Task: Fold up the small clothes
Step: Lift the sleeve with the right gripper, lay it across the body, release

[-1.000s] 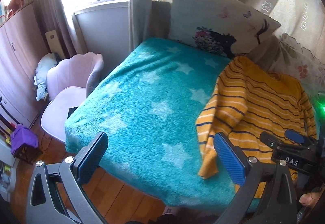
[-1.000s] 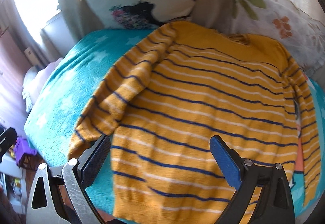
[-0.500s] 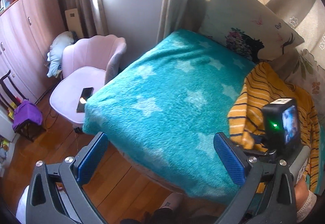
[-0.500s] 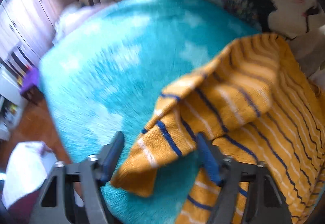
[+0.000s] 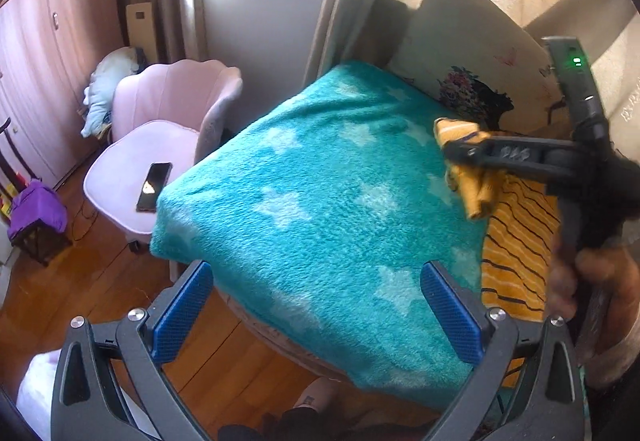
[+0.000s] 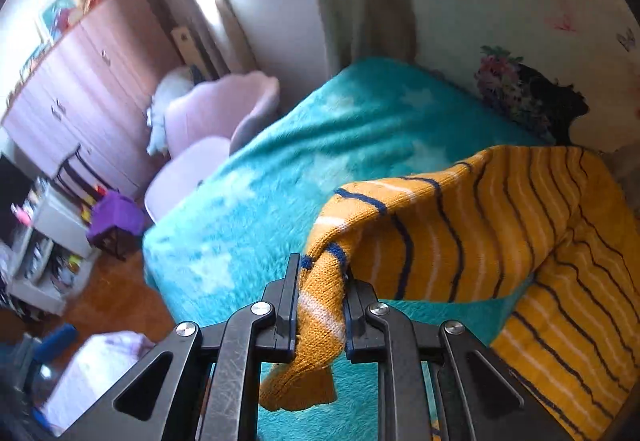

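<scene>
Sweater sleeve (image 6: 320, 305) pinched between right gripper (image 6: 321, 315) fingers (image 6: 289, 297)

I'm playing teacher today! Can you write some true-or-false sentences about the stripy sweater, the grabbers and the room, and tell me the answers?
1. The right gripper is clamped on the yellow striped sweater's sleeve. True.
2. The left gripper holds the sweater too. False: it is open and holds nothing.
3. The star blanket is red. False: it is teal.
4. A phone lies on the pink chair. True.
</scene>
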Tool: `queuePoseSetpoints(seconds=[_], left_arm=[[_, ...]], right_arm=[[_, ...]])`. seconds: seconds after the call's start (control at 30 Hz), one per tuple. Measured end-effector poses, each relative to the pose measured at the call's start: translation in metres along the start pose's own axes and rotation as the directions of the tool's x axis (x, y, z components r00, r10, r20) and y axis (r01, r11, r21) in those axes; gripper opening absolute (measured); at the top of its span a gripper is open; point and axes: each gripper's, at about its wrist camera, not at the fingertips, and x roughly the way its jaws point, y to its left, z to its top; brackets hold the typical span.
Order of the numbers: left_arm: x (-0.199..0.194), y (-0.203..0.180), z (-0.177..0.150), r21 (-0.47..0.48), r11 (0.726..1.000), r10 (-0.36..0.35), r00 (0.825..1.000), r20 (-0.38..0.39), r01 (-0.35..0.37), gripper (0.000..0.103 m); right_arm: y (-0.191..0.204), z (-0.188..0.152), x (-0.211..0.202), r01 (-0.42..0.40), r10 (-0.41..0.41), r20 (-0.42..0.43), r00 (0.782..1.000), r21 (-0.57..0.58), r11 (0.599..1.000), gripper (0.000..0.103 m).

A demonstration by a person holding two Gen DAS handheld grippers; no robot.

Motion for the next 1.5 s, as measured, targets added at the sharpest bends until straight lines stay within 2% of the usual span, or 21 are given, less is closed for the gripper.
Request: queuePoseSetpoints(seconds=[0.17, 0.23, 0.37, 0.4, 0.43, 0.47, 0.5, 0.57, 0.6, 0.67, 0.8, 0.9, 1.0, 1.1, 1.13, 1.17, 1.2, 1.27, 1.37, 1.43, 1.5], left_arm=[[0.010, -0.024, 0.007, 0.056, 0.998, -0.041, 0.999, -0.009, 0.041, 0.103], [0.013, -0.034, 0.008, 0.081, 0.995, -0.051, 0.999, -0.016, 0.052, 0.103], [0.021, -0.053, 0.008, 0.126, 0.989, -0.070, 0.996, -0.046, 0.075, 0.103], [0.023, -0.057, 0.007, 0.132, 0.988, -0.074, 0.996, -0.055, 0.080, 0.103], [0.025, -0.061, 0.007, 0.138, 0.987, -0.077, 0.995, -0.063, 0.085, 0.103], [0.025, -0.064, 0.005, 0.143, 0.986, -0.080, 0.995, -0.066, 0.089, 0.103], [0.025, -0.068, 0.005, 0.151, 0.985, -0.080, 0.995, -0.065, 0.089, 0.103], [0.025, -0.075, 0.002, 0.164, 0.982, -0.081, 0.995, -0.066, 0.091, 0.103], [0.026, -0.076, 0.001, 0.165, 0.982, -0.084, 0.994, -0.069, 0.094, 0.103], [0.027, -0.083, 0.000, 0.172, 0.980, -0.089, 0.993, -0.079, 0.102, 0.103], [0.025, -0.097, -0.004, 0.195, 0.974, -0.099, 0.992, -0.079, 0.113, 0.103], [0.020, -0.105, -0.007, 0.210, 0.972, -0.090, 0.994, -0.069, 0.103, 0.103], [0.014, -0.109, -0.011, 0.200, 0.976, -0.071, 0.996, -0.060, 0.082, 0.103], [0.012, -0.110, -0.015, 0.167, 0.984, -0.050, 0.997, -0.064, 0.060, 0.103], [0.011, -0.111, -0.017, 0.154, 0.987, -0.044, 0.997, -0.065, 0.054, 0.103], [0.009, -0.112, -0.018, 0.146, 0.988, -0.039, 0.997, -0.064, 0.048, 0.103], [0.008, -0.115, -0.020, 0.140, 0.989, -0.033, 0.998, -0.061, 0.042, 0.103], [0.003, -0.121, -0.024, 0.133, 0.991, -0.024, 0.998, -0.052, 0.031, 0.103], [0.002, -0.129, -0.029, 0.124, 0.992, -0.023, 0.998, -0.056, 0.030, 0.103], [0.004, -0.133, -0.032, 0.106, 0.994, -0.029, 0.997, -0.070, 0.036, 0.103], [0.006, -0.135, -0.035, 0.085, 0.995, -0.038, 0.996, -0.079, 0.045, 0.103]], right_arm=[[-0.096, -0.018, -0.055, 0.051, -0.059, 0.036, 0.998, 0.204, 0.978, 0.017], [-0.155, -0.037, -0.082, 0.112, -0.129, 0.038, 0.991, 0.310, 0.944, 0.017], [-0.271, -0.094, -0.131, 0.254, -0.300, -0.006, 0.954, 0.551, 0.795, 0.018], [-0.300, -0.112, -0.139, 0.351, -0.387, -0.065, 0.920, 0.579, 0.736, 0.020], [-0.316, -0.120, -0.143, 0.434, -0.452, -0.126, 0.883, 0.585, 0.685, 0.035], [-0.333, -0.133, -0.150, 0.535, -0.530, -0.206, 0.823, 0.596, 0.599, 0.042], [-0.348, -0.149, -0.163, 0.551, -0.552, -0.228, 0.802, 0.639, 0.537, 0.042], [-0.360, -0.171, -0.185, 0.450, -0.511, -0.162, 0.844, 0.733, 0.510, 0.048], [-0.362, -0.179, -0.196, 0.420, -0.509, -0.137, 0.850, 0.759, 0.498, 0.051], [-0.361, -0.184, -0.205, 0.422, -0.525, -0.123, 0.842, 0.757, 0.499, 0.056], [-0.368, -0.190, -0.208, 0.361, -0.475, -0.067, 0.878, 0.745, 0.561, 0.056], [-0.369, -0.187, -0.200, 0.341, -0.462, -0.036, 0.886, 0.727, 0.597, 0.065], [-0.367, -0.183, -0.191, 0.376, -0.485, -0.033, 0.874, 0.679, 0.630, 0.073], [-0.374, -0.176, -0.167, 0.467, -0.517, -0.094, 0.851, 0.585, 0.663, 0.076], [-0.379, -0.175, -0.157, 0.466, -0.491, -0.115, 0.863, 0.556, 0.688, 0.068], [-0.384, -0.173, -0.148, 0.436, -0.440, -0.132, 0.888, 0.542, 0.718, 0.028], [-0.389, -0.170, -0.144, 0.408, -0.394, -0.147, 0.907, 0.539, 0.737, 0.013], [-0.393, -0.160, -0.157, 0.393, -0.397, -0.114, 0.911, 0.531, 0.750, 0.011], [-0.402, -0.145, -0.204, 0.305, -0.386, 0.023, 0.922, 0.570, 0.763, 0.011], [-0.412, -0.143, -0.229, 0.303, -0.422, 0.067, 0.904, 0.596, 0.744, 0.015], [-0.429, -0.146, -0.234, 0.411, -0.510, -0.006, 0.860, 0.599, 0.687, 0.037]])
